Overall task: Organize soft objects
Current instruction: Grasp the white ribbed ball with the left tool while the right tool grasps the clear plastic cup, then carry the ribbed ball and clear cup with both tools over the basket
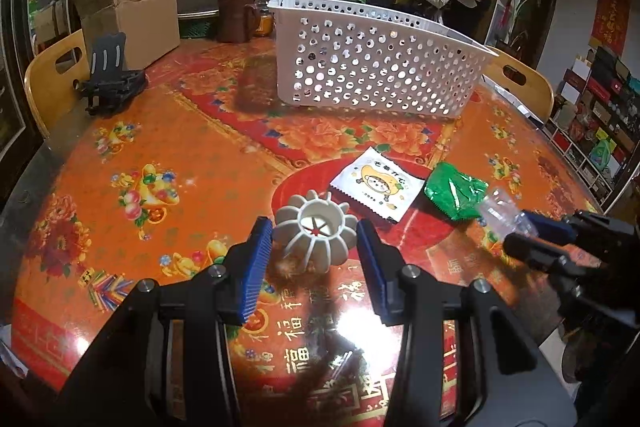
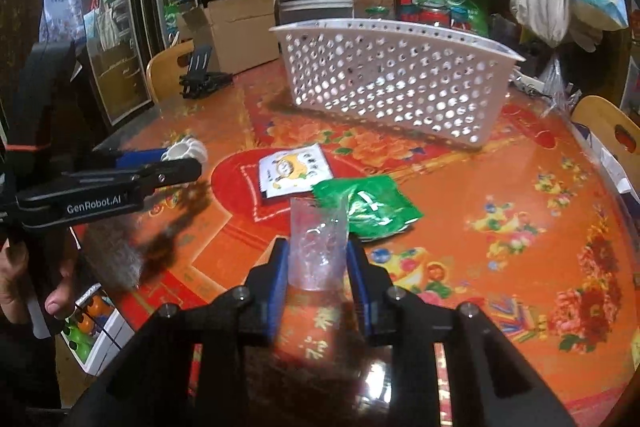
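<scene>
My left gripper (image 1: 315, 241) is open, its blue pads on either side of a white ribbed pumpkin-shaped object (image 1: 316, 230) on the table, not clearly touching it. My right gripper (image 2: 318, 259) is shut on a clear plastic cup (image 2: 317, 247) and holds it above the table; cup and gripper also show in the left wrist view (image 1: 504, 213). A white snack packet with a cartoon (image 1: 378, 185) (image 2: 294, 169) and a green foil packet (image 1: 456, 191) (image 2: 368, 207) lie flat just beyond. A white perforated basket (image 1: 376, 67) (image 2: 392, 75) stands further back.
A black folding stand (image 1: 112, 79) sits at the table's far left near a wooden chair (image 1: 52, 79). A cardboard box (image 1: 132, 11), a brown mug (image 1: 236, 17) and jars stand behind the basket. Another chair (image 2: 608, 131) is at the right edge.
</scene>
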